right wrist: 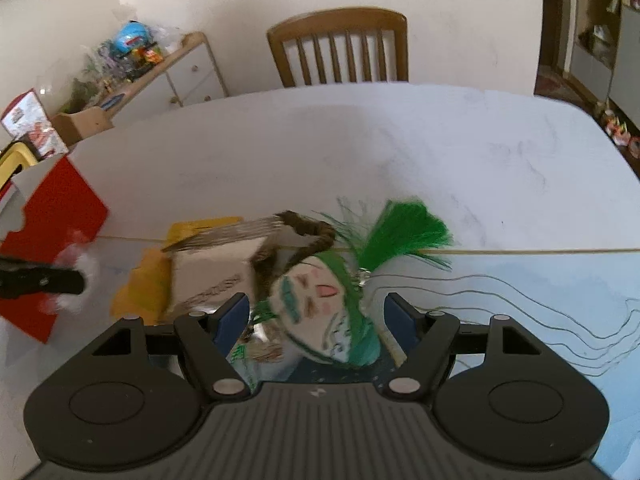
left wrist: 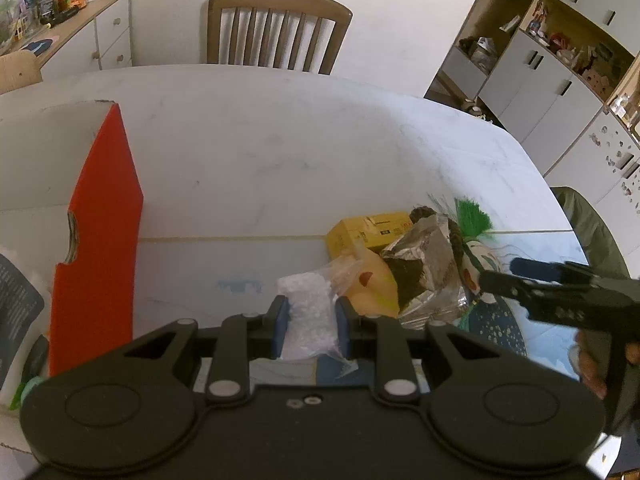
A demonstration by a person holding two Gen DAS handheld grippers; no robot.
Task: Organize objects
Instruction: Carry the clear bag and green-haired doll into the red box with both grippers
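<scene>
My left gripper (left wrist: 311, 326) is shut on a clear bag of white granules (left wrist: 308, 312), held just above the table. The same bag shows as a white blur (right wrist: 86, 266) at the tip of the left gripper (right wrist: 74, 280) in the right wrist view. My right gripper (right wrist: 316, 320) is open, its blue pads (right wrist: 232, 318) standing on either side of a green-haired doll face (right wrist: 316, 300) without touching it. The doll lies in a pile with a silver foil pack (left wrist: 428, 268), a yellow box (left wrist: 368, 230) and a soft yellow item (left wrist: 374, 286). From the left wrist view, the right gripper (left wrist: 510, 276) hovers over this pile.
A red and white cardboard box (left wrist: 96, 248) stands open at the left, with a white pouch (left wrist: 16, 312) beside it. The pile rests on a blue patterned mat (right wrist: 540, 300) on the white table (left wrist: 280, 140). A wooden chair (left wrist: 276, 32) is at the far edge.
</scene>
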